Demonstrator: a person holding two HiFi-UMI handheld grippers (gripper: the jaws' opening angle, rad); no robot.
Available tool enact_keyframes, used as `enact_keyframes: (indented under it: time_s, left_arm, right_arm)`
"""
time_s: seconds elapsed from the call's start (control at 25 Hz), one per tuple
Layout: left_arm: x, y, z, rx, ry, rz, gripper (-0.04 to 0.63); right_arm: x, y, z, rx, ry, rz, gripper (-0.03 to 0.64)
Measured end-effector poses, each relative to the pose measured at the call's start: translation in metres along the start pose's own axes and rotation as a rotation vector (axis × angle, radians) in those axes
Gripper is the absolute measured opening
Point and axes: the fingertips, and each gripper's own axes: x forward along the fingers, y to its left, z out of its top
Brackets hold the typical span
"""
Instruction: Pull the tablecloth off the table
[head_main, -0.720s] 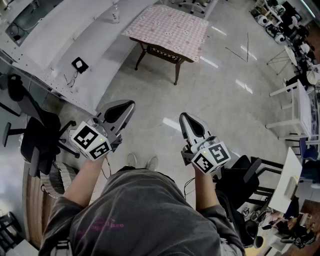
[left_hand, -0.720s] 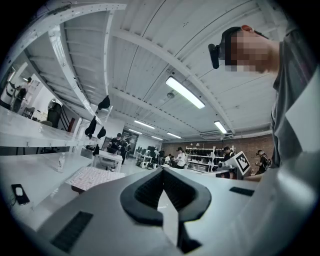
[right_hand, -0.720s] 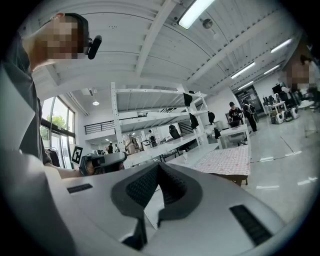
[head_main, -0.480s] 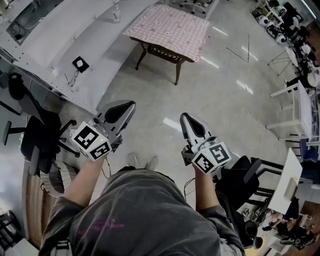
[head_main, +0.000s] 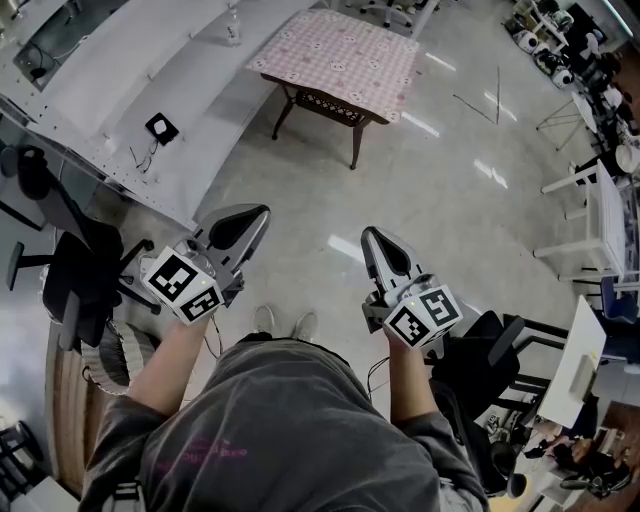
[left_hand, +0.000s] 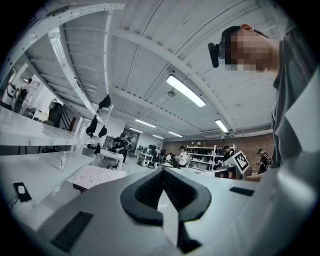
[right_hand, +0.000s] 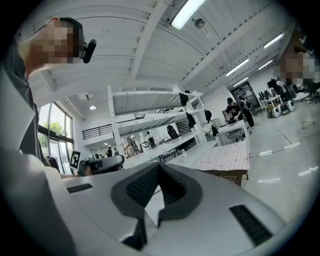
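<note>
Nothing shifted; left tongs (head_main: 258, 212), right tongs (head_main: 369, 235) closed; tablecloth (head_main: 340, 55) well ahead.

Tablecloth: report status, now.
Left gripper shut, empty. Right gripper shut, empty. Tablecloth spread on table, far ahead, untouched. Nothing seen in the way.

At twelve o'clock in the head view, the tablecloth (head_main: 340, 55) is seen as soft, matt cloth. The table (head_main: 325, 104) beneath is framed in something dark; metal or wood cannot be told. The floor (head_main: 450, 220) is shown polished and glossy, with lamps mirrored in it. The left gripper (head_main: 255, 213) and right gripper (head_main: 371, 238) are cased in smooth, pale, satin plastic, and their pads (left_hand: 150, 190) are made out as black, ribbed and matt. At six o'clock, a grey shirt (head_main: 290, 430) is seen in matt cloth.
</note>
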Motion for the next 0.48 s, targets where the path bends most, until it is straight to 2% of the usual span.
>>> enact_keyframes:
  time_s: [0.48]
  left_arm:
    - [0.0005, 0.0029, -0.0039, -0.008, 0.008, -0.002, 0.000]
  right_arm:
    - [0.0032, -0.0032, -0.0043, 0.021, 0.009, -0.009, 0.003]
